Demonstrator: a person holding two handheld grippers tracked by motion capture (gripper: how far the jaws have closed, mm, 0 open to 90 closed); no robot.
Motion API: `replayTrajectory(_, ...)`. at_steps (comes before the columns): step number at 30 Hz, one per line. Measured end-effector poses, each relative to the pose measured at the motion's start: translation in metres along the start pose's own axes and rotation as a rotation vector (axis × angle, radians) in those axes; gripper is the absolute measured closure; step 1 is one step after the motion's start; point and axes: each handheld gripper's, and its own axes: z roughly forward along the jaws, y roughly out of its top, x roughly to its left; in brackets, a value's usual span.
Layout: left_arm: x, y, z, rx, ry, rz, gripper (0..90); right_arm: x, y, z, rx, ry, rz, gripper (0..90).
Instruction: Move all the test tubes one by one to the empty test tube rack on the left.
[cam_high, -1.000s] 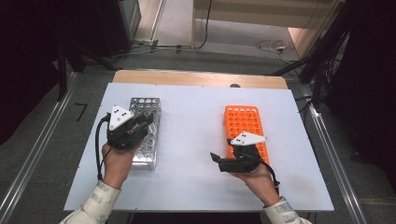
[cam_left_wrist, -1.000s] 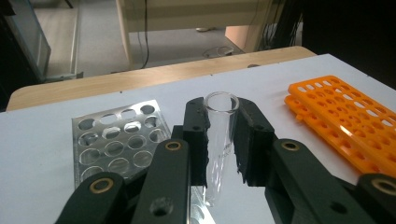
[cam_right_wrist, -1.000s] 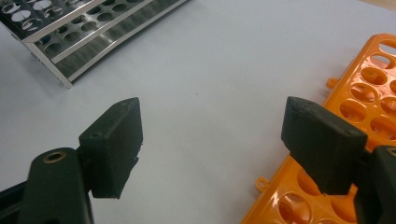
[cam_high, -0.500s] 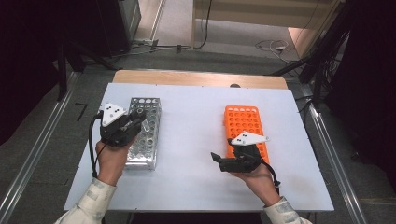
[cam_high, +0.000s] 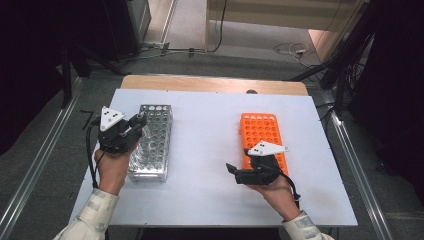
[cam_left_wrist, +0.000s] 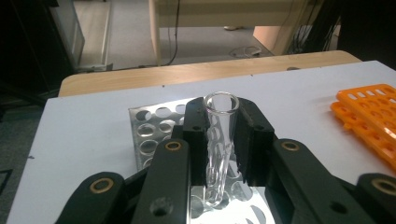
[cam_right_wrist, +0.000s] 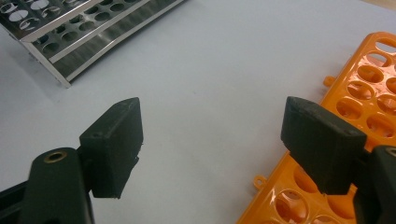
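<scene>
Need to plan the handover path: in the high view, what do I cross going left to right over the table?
left gripper holding a glass tube → metal rack → bare white tabletop → right gripper, jaws open → orange rack

A clear glass test tube (cam_left_wrist: 219, 140) is standing upright with its open mouth up, sitting above the metal rack (cam_high: 152, 142) lying at nine o'clock on the table.
</scene>
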Motion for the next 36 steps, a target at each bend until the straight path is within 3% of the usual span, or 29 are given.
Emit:
replayTrajectory(17, 0.016, -0.005, 0.0, 0.004, 0.048, -0.015, 75.7, 0.0, -0.001, 0.001, 0.002, -0.001, 0.0, 19.5)
replayTrajectory(36, 0.02, -0.014, 0.004, 0.022, 0.071, 0.004, 75.7, 0.0, -0.001, 0.002, 0.009, -0.003, 0.0, 19.5)
